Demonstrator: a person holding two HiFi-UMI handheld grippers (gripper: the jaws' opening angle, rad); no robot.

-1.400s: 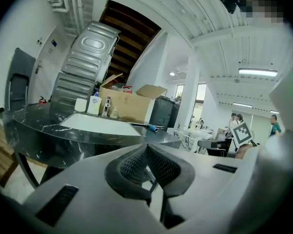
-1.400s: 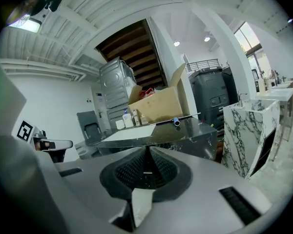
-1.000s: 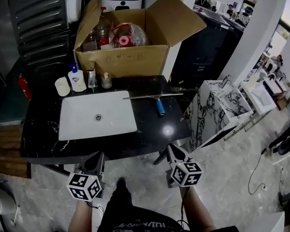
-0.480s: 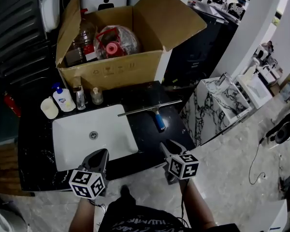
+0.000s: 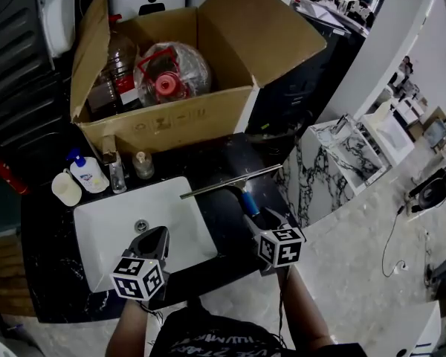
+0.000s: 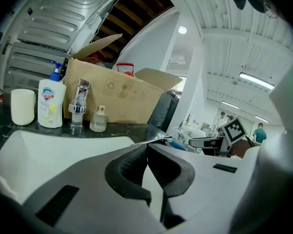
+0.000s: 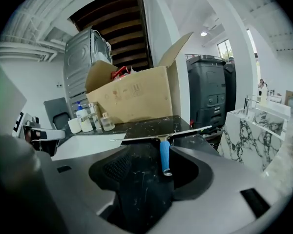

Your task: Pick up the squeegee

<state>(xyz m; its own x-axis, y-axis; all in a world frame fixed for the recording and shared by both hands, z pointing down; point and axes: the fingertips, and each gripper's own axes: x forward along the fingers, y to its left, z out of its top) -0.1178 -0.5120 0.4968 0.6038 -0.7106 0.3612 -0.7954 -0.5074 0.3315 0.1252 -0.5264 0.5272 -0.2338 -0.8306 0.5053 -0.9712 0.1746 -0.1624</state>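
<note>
The squeegee (image 5: 241, 189) lay flat on the black marble countertop (image 5: 44, 251), just to the right of the white sink basin (image 5: 104, 229), with its long metal blade running across the counter behind the basin's far right corner and its blue handle pointing back toward the person. The right gripper (image 5: 256, 220) hung low over the near end of that handle; its jaws had just been opening and stood spread wide, and in the right gripper view the handle's tip (image 7: 165, 160) sat in the gap between them, closer to the right-hand jaw, with neither pad pressing on it. The left gripper (image 5: 153, 238) hovered over the near part of the basin, and the left gripper view showed its jaws pressed together at the tips with nothing between them (image 6: 146, 151). Behind the basin, along the counter's back edge, stood a white cup (image 5: 65, 188), a pump bottle of hand soap (image 5: 87, 174) just beside it, a chrome faucet (image 5: 116, 171) and a small glass bottle (image 5: 142, 165). An open cardboard box (image 5: 171, 125) sat behind those, holding a large clear bottle with a red cap (image 5: 167, 76) and other containers. A white marble-patterned cabinet (image 5: 334, 158) stood on the floor to the right of the counter.
</note>
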